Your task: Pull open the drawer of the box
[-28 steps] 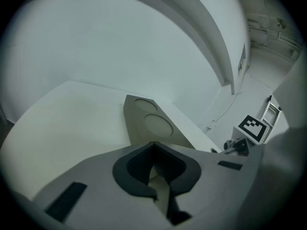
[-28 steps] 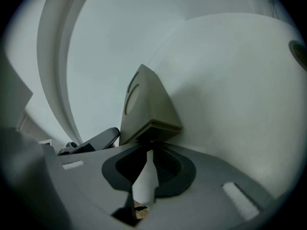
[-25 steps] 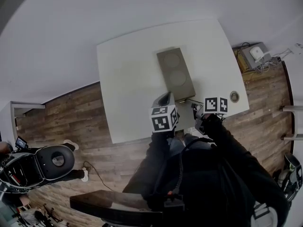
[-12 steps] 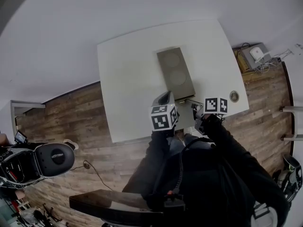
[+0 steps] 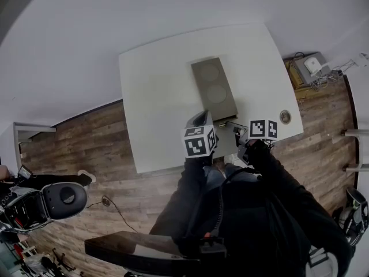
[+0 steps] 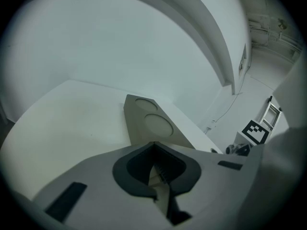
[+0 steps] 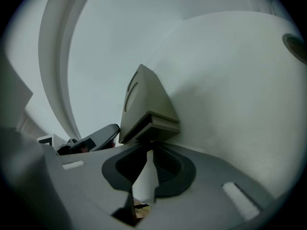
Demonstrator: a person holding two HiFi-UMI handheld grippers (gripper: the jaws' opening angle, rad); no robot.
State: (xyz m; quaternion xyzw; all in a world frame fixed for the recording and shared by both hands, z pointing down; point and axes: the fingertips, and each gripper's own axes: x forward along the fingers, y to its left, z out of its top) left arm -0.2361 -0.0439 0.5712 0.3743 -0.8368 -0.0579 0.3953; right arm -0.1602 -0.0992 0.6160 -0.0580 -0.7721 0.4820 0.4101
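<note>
A grey-brown box (image 5: 213,88) with two round marks on its lid lies lengthwise on the white table (image 5: 155,97). Its drawer (image 7: 160,123) sticks out a little from the near end. My right gripper (image 7: 150,147) has its tips closed together at the drawer's front lip, and in the head view my right gripper (image 5: 236,130) is at the box's near right corner. My left gripper (image 5: 200,118) is shut and empty at the near left corner. In the left gripper view the box (image 6: 153,123) runs away behind the left gripper (image 6: 153,145). Whether it touches the box is hidden.
A small round disc (image 5: 285,118) sits in the table near its right edge. The table's near edge is just under my hands. On the wood floor are a rounded black-and-white machine (image 5: 63,198) at lower left, a dark chair (image 5: 138,250), and cables and a device (image 5: 311,68) at right.
Both grippers and the box stay where they were. Only the rounded machine on the floor at lower left has shifted.
</note>
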